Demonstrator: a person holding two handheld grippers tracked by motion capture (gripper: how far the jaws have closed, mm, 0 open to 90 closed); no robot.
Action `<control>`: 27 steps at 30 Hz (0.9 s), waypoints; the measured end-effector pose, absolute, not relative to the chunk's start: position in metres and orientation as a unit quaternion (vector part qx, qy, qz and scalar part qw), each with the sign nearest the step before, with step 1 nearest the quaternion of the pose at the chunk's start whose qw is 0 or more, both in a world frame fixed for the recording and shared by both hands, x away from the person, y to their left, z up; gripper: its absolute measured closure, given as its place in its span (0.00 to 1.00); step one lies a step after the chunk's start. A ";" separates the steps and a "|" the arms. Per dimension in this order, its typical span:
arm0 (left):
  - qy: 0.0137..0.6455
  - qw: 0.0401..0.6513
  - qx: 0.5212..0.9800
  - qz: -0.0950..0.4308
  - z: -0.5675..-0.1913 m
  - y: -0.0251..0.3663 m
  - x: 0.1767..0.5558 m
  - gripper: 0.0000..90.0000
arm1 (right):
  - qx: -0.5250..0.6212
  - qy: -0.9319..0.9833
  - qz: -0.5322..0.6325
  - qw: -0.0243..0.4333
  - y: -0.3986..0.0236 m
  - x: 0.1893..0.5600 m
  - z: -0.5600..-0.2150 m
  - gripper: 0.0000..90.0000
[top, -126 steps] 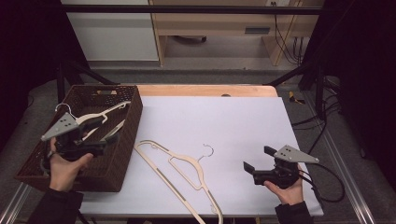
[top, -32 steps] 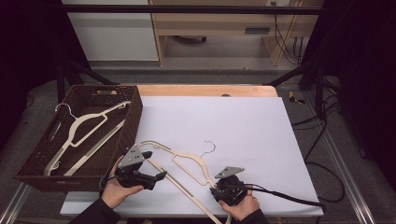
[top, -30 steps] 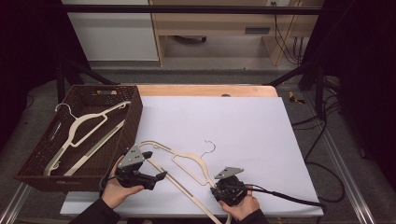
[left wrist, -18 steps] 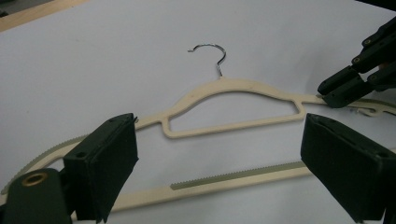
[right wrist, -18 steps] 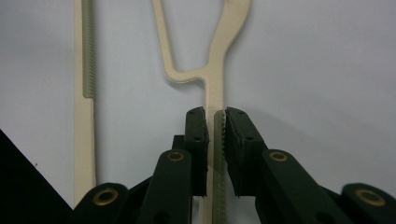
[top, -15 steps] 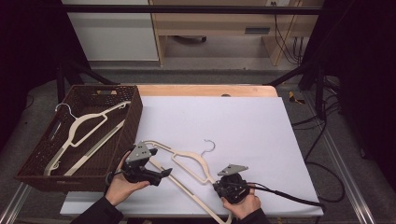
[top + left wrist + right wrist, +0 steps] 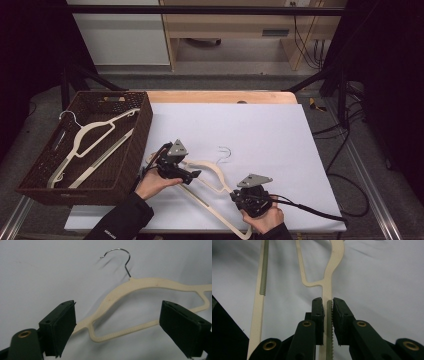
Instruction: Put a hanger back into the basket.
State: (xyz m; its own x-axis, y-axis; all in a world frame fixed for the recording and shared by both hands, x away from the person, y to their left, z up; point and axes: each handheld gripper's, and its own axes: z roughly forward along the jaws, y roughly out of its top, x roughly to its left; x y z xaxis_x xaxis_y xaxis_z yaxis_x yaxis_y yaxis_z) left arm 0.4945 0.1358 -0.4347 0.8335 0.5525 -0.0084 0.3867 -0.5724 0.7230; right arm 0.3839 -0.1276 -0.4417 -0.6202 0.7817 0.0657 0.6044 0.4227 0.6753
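A cream hanger [image 7: 210, 168] with a metal hook [image 7: 225, 152] lies on the white table sheet [image 7: 260, 125]. My left gripper [image 7: 195, 175] is over its left shoulder. In the left gripper view its jaws [image 7: 120, 315] stand wide open, and the hanger [image 7: 140, 285] lies on the sheet beyond them, untouched. My right gripper [image 7: 236, 196] sits near the front edge at the hanger's right arm. Its jaws [image 7: 327, 305] have just been closing and are shut on that thin notched arm [image 7: 329, 277]. The hanger's ribbed bottom bar [image 7: 263, 270] runs alongside on the left.
A dark wicker basket [image 7: 145, 125] stands at the table's left with cream hangers [image 7: 85, 135] lying in it. The right gripper's cable [image 7: 310, 212] trails right along the front edge. A wooden strip [image 7: 220, 96] borders the far side of the sheet.
My left gripper has moved right and away from the front edge, over the hanger's left shoulder. The right hand has stayed almost where it was.
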 end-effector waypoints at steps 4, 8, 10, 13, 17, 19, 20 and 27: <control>0.265 0.367 0.885 0.104 -0.441 0.130 0.505 0.20 | 0.416 0.832 0.342 0.132 -0.128 0.383 -0.440 0.89; 0.268 0.355 0.890 0.100 -0.453 0.126 0.518 0.26 | 0.411 0.833 0.344 0.135 -0.129 0.383 -0.438 0.89; 0.271 0.347 0.893 0.097 -0.458 0.123 0.523 0.29 | 0.412 0.833 0.345 0.133 -0.129 0.383 -0.438 0.89; 0.258 0.353 0.894 0.095 -0.462 0.121 0.526 0.37 | 0.410 0.834 0.344 0.133 -0.129 0.382 -0.439 0.89; 0.238 0.352 0.901 0.084 -0.464 0.119 0.526 0.46 | 0.417 0.831 0.343 0.134 -0.127 0.383 -0.439 0.89; 0.233 0.352 0.903 0.083 -0.464 0.118 0.526 0.50 | 0.408 0.838 0.337 0.135 -0.128 0.383 -0.440 0.89; 0.230 0.352 0.904 0.080 -0.465 0.118 0.526 0.51 | 0.409 0.837 0.337 0.134 -0.128 0.383 -0.440 0.89; 0.214 0.329 0.915 0.092 -0.469 0.113 0.526 0.59 | 0.401 0.839 0.341 0.134 -0.129 0.383 -0.440 0.89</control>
State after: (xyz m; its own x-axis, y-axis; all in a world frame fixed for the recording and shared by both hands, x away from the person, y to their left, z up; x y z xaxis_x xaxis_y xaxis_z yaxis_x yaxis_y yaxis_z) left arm 0.5262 0.1130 -0.4686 0.8911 0.4529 0.0280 0.3316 -0.6922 0.6410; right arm 0.3833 -0.1292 -0.4396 -0.6426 0.7647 0.0480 0.5811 0.4456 0.6810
